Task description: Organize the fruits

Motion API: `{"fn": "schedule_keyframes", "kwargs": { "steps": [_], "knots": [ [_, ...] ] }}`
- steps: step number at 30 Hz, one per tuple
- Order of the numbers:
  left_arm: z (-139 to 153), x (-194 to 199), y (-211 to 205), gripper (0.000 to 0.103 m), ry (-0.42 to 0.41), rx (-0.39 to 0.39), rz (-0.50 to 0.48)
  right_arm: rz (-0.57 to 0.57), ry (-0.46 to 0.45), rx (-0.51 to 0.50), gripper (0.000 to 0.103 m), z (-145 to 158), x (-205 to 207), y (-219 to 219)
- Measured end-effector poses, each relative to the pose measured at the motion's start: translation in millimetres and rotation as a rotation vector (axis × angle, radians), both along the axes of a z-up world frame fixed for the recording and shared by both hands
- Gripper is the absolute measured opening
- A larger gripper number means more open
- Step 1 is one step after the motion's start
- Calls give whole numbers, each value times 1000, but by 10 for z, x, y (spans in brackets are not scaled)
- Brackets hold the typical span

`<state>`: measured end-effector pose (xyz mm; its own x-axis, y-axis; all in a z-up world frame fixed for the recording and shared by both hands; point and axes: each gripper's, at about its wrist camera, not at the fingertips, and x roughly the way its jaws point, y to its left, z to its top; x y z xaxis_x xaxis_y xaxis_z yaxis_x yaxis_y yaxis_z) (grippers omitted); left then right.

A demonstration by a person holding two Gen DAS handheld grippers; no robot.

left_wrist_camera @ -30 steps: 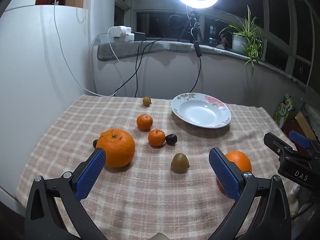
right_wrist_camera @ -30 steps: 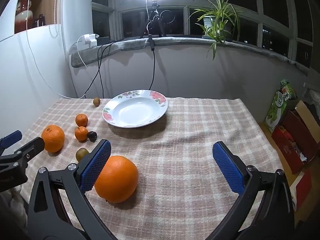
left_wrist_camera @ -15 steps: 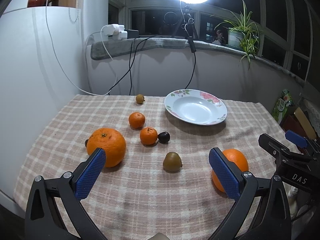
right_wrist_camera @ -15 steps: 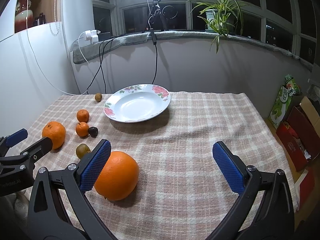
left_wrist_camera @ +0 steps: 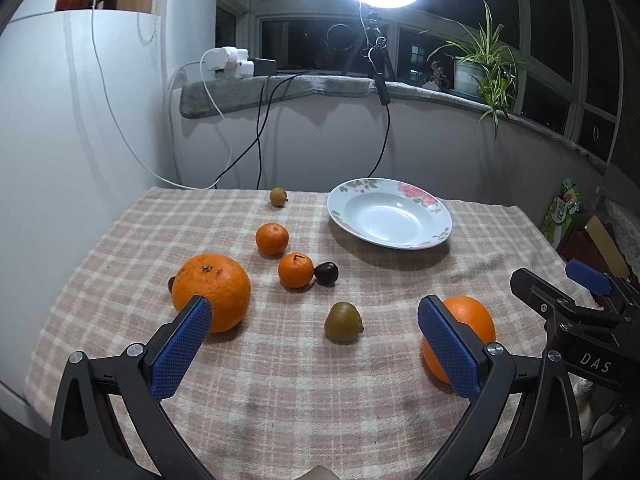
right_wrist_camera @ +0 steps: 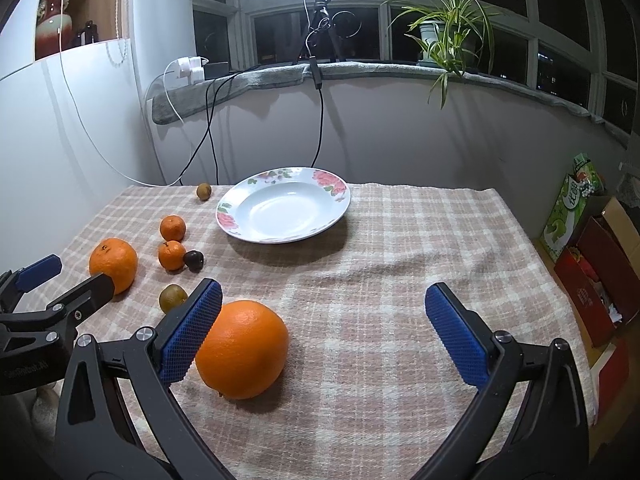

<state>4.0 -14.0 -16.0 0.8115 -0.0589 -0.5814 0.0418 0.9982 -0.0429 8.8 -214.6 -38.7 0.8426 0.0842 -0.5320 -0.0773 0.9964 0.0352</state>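
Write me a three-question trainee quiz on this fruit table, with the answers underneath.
1. True or false: the plate already holds fruit.
2. Which fruit lies nearest the right gripper? A) the small brown fruit by the plate B) the large orange C) a tangerine
3. Fill in: the dark round fruit sits right beside a ____.

Key
1. False: the plate is empty.
2. B: it lies beside that gripper's left finger, and the gripper is open.
3. Tangerine. The left gripper is open too.
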Motion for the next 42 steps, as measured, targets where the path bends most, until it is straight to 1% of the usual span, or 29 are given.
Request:
{"fn": "schedule_keyframes", "kwargs": {
  "steps": [22, 33, 39, 42],
  "knots": [
    [-16, 11, 10, 102, 7, -5, -11, 4, 8, -1, 103, -10, 8, 17],
    [-12, -10, -17, 102, 6, 0, -32, 15, 16, 2, 101, -15, -5, 18],
    [-55, 4, -50, 102, 25, -5, -56, 41, 46, 23, 100, -63, 23, 11],
    [-107, 27, -54, 97, 54, -45, -93, 62, 78, 43, 100, -115, 52, -11]
  ]
}}
